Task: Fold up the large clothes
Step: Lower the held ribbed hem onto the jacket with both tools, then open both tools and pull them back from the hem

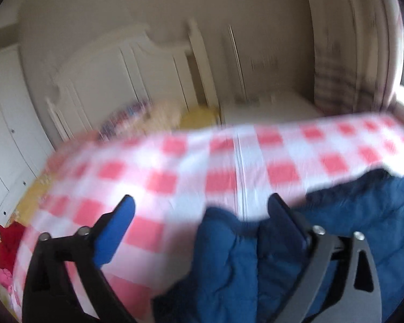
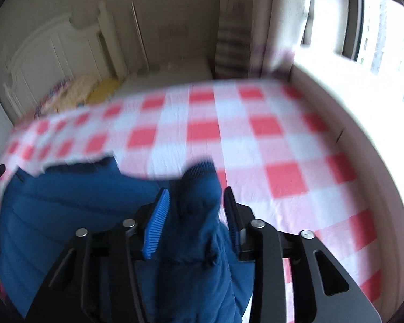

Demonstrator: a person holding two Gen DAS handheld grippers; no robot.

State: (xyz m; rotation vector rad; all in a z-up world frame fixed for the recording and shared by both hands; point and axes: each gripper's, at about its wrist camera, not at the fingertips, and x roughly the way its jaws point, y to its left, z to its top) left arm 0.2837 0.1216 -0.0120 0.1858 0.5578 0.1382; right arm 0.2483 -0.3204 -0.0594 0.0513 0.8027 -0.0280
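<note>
Left wrist view: left hand-held gripper [image 1: 199,216] spread wide, blue padded jacket [image 1: 229,263] loose between its fingers, lying on the checked bed [image 1: 175,161]
Right wrist view: right hand-held gripper [image 2: 195,210] partly spread, jacket cuff [image 2: 199,185] between, unpinched
Progress: sleeves apparently dropped inward; body folds remain

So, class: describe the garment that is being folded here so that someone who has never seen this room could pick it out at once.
Find the bed with the red-and-white checked sheet below the window. On its near side lies a blue padded jacket, one cuffed sleeve end between the right hand-held gripper's fingers. It is the only solid dark blue, quilted thing on the checks.
</note>
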